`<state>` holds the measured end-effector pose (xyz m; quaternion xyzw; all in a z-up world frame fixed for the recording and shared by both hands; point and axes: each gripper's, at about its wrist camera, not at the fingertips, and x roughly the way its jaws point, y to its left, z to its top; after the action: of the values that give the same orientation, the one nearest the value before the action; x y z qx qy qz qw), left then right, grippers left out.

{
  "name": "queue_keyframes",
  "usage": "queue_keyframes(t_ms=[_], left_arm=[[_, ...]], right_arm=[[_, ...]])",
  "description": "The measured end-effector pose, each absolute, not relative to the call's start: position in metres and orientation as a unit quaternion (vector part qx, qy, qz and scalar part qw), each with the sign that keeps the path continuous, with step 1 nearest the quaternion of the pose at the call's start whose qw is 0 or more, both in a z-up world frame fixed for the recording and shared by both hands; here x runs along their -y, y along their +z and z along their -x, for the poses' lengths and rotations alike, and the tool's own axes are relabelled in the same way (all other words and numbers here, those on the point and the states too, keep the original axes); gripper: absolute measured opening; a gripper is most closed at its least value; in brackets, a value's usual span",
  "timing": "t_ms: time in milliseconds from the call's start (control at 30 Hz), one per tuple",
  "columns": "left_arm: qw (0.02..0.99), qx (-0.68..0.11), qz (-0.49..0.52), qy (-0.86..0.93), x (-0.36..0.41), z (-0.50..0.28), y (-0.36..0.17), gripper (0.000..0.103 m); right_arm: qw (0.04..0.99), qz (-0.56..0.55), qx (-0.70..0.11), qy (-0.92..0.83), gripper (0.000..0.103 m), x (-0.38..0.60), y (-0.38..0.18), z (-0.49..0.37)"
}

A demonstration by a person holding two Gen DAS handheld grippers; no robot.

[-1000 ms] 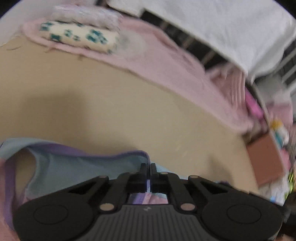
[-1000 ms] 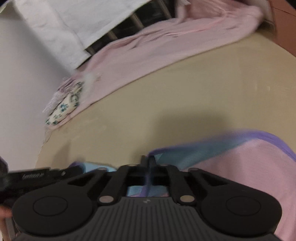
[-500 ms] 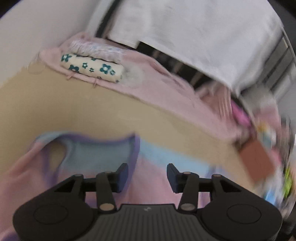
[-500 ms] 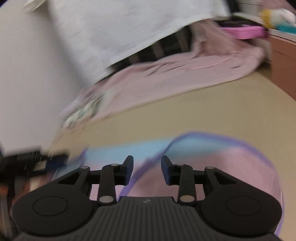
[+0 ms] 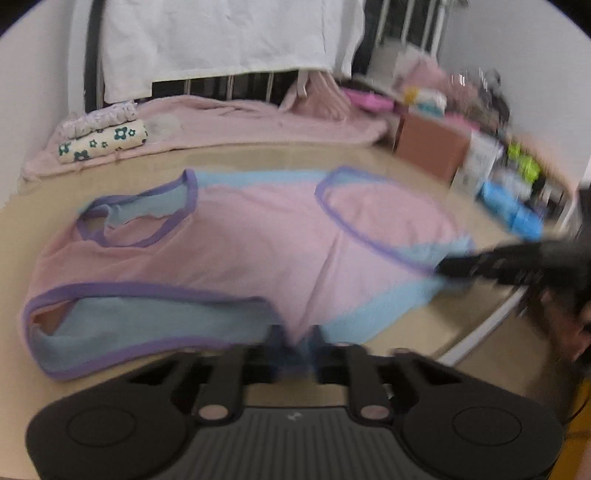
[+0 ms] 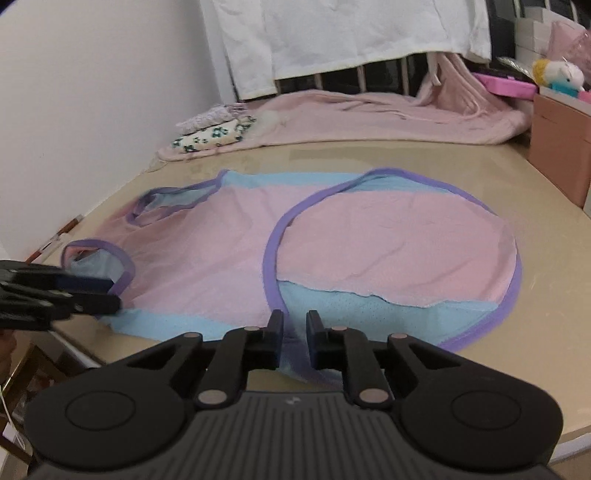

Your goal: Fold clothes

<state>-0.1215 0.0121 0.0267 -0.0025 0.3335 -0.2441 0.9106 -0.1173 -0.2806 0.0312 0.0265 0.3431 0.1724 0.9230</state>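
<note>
A pink sleeveless garment with purple trim and blue lining lies spread flat on the beige table. My left gripper is open at the garment's near hem, and a fold of fabric sits in the narrow gap between its fingers. In the right wrist view the same garment fills the table. My right gripper is open with a small gap, and the blue hem lies between its fingers. Each gripper shows in the other's view: the right gripper at the garment's right edge, the left gripper by an armhole.
A folded floral cloth and a pink blanket lie along the table's far side, under a hanging white sheet. A brown box and blurred clutter stand at the right. The table's near edge is close. A wall stands left.
Both grippers were shut on the garment's purple-trimmed edge a second ago, then opened wide and let it drop flat. They have since pulled back to the near hem with narrower gaps.
</note>
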Motion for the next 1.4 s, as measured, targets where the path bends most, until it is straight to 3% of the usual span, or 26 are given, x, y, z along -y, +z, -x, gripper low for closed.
queue_keyframes(t_ms=[133, 200, 233, 267, 367, 467, 567, 667, 800, 867, 1033, 1333, 1400], left_arm=[[0.909, -0.334, -0.005, -0.251, -0.018, 0.128, 0.023, 0.012], [0.908, -0.334, -0.009, -0.254, -0.021, 0.131, 0.022, 0.026], [0.907, -0.334, -0.011, -0.256, -0.022, 0.133, 0.021, 0.037], [0.907, -0.334, -0.013, -0.257, -0.024, 0.134, 0.02, 0.039], [0.906, -0.335, -0.033, -0.256, -0.022, 0.136, 0.016, 0.035], [0.912, -0.319, -0.076, -0.245, -0.017, 0.139, 0.014, 0.016], [0.911, -0.314, -0.081, -0.254, -0.021, 0.142, 0.013, 0.015], [0.911, -0.312, -0.076, -0.257, -0.025, 0.143, 0.013, 0.024], [0.91, -0.303, -0.096, -0.265, -0.024, 0.146, 0.013, 0.024], [0.909, -0.301, -0.106, -0.267, -0.02, 0.146, 0.01, 0.01], [0.907, -0.317, -0.084, -0.266, -0.025, 0.132, 0.017, 0.004], [0.917, -0.284, -0.112, -0.256, -0.008, 0.027, 0.078, 0.004], [0.919, -0.297, -0.12, -0.232, 0.001, -0.002, 0.074, 0.011]], right_arm=[[0.924, 0.004, -0.346, 0.161, 0.015, 0.285, 0.028, 0.131], [0.928, 0.009, -0.332, 0.17, 0.019, 0.291, 0.028, 0.139], [0.93, 0.011, -0.32, 0.178, 0.027, 0.294, 0.028, 0.144], [0.933, 0.013, -0.308, 0.187, 0.037, 0.297, 0.029, 0.149], [0.934, 0.03, -0.295, 0.2, 0.038, 0.3, 0.025, 0.154], [0.932, 0.065, -0.29, 0.206, 0.031, 0.296, 0.017, 0.155], [0.934, 0.083, -0.28, 0.205, 0.02, 0.293, 0.013, 0.157], [0.936, 0.089, -0.278, 0.199, 0.02, 0.293, 0.014, 0.159], [0.938, 0.095, -0.26, 0.21, 0.021, 0.292, 0.016, 0.161], [0.935, 0.095, -0.262, 0.219, 0.02, 0.29, 0.015, 0.159], [0.925, 0.111, -0.272, 0.239, 0.003, 0.285, 0.012, 0.154], [0.938, 0.108, -0.237, 0.229, 0.002, 0.303, 0.047, 0.101], [0.941, 0.105, -0.236, 0.219, 0.009, 0.314, 0.051, 0.09]])
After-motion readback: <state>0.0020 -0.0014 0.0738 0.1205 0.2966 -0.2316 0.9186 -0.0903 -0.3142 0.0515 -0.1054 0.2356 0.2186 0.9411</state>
